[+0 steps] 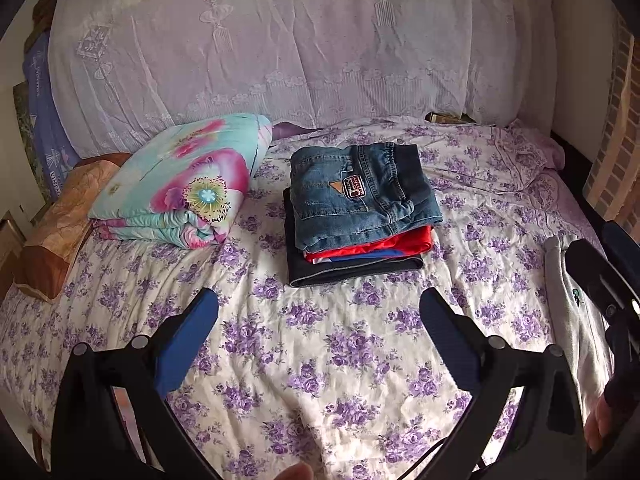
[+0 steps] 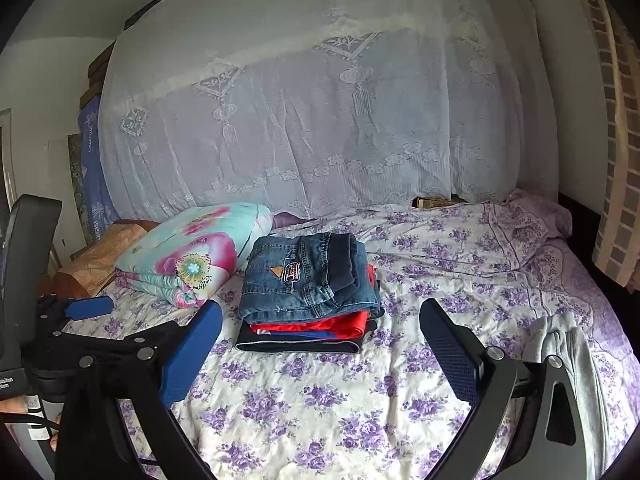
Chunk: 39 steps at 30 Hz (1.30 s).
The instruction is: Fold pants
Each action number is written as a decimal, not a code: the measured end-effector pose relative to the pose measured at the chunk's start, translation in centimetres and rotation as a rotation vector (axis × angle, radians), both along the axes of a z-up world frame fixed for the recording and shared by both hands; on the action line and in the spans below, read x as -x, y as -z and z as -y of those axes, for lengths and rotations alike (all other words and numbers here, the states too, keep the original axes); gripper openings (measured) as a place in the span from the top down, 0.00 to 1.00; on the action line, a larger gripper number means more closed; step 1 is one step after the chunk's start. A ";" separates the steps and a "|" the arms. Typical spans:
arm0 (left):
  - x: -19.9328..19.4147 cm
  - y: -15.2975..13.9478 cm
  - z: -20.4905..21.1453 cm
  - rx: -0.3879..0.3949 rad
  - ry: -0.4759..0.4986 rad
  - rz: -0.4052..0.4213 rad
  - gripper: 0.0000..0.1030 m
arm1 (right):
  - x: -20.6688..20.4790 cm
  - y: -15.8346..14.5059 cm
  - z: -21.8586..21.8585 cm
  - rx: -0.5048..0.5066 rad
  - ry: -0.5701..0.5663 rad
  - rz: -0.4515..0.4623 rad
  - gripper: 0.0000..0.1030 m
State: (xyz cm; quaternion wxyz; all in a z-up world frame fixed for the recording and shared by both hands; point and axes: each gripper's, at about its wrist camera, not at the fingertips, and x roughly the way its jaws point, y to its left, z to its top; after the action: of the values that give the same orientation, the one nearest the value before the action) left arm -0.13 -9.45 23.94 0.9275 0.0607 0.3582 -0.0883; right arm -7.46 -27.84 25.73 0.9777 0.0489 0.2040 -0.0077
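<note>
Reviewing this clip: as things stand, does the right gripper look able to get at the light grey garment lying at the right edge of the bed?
Probably yes. The right gripper is open and holds nothing, and the light grey garment lies uncovered on the floral bedsheet just beside its right finger.

Both wrist cams sit low over the near edge of the bed [image 1: 340, 360], facing the lace curtain [image 1: 280, 40] at its far side. Shared: clothes stack [image 1: 360, 208] ahead between each pair of fingers, folded quilt [image 2: 188, 256] ahead-left. Left tongs [image 2: 86, 307] visible at right cam's left edge.
</note>
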 end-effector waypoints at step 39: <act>1.0 19.9 -4.8 -0.069 0.021 -0.339 0.05 | 0.7 17.5 3.3 0.015 -0.038 -0.383 0.03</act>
State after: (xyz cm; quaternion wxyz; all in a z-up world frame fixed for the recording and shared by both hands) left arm -1.14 -4.66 4.08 0.8501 0.0806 0.5118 -0.0945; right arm -8.11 -31.18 8.22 0.9213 0.0352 0.3871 -0.0001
